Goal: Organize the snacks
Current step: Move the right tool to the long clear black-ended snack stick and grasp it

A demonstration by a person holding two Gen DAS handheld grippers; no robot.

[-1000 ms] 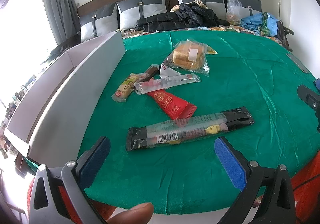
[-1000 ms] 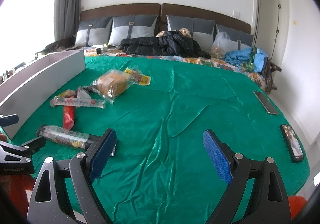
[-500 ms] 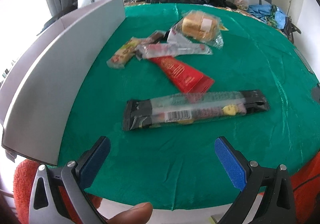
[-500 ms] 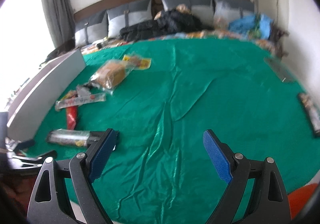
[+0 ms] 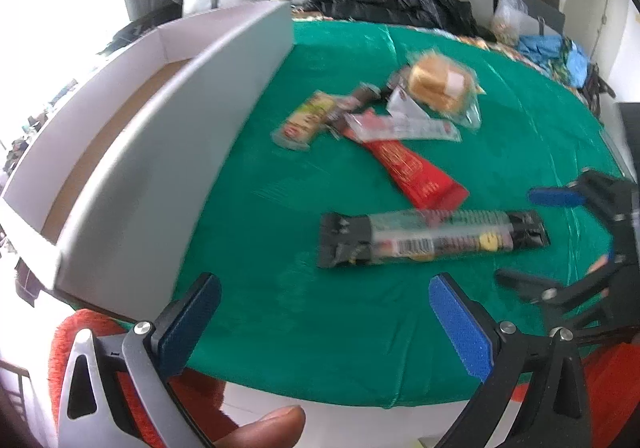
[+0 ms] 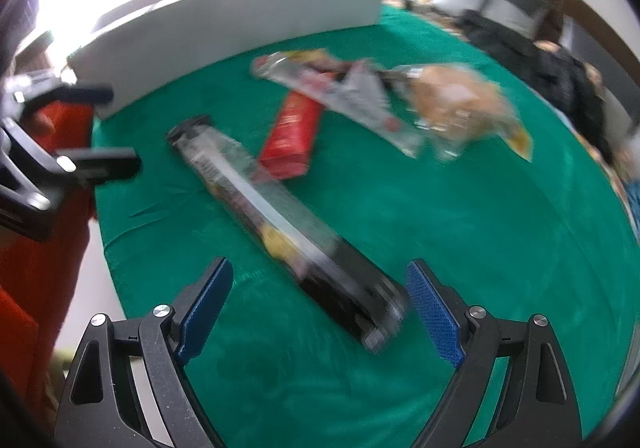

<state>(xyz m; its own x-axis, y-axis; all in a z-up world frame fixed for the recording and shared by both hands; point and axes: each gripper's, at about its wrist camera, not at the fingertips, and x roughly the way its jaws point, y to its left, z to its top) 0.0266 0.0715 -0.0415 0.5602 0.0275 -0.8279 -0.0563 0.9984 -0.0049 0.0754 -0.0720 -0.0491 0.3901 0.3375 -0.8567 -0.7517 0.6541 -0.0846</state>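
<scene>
Both pairs of jaws stand wide and hold nothing. The right gripper (image 6: 319, 304) has the dark end of the long clear-and-black snack pack (image 6: 280, 228) lying between its blue pads, though whether a pad touches the wrapper cannot be told through the blur. The left gripper (image 5: 324, 322) hovers over bare green cloth (image 5: 280, 308), with the same pack just beyond it toward 1 o'clock.

Further out in the left view, a red packet (image 5: 416, 172) lies at 12 o'clock, its corner next to the long pack. Beyond it sits a heap: a clear-wrapped stick (image 5: 404, 126), a small yellow-green bar (image 5: 304, 120) and a bagged bun (image 5: 440, 86). The grey tray (image 5: 160, 152), probably the goal, stands at 10 o'clock, apparently with no snacks in it yet.

Likely risks: the pack is long and the right jaws are at one end, so a lift there could let it droop, swing or slip from the slick wrapper. The two grippers are near each other and could collide.

Motion blur smears all labels. The heap overlaps, so the count of items there is uncertain, and part of the tray floor is hidden behind its wall.
</scene>
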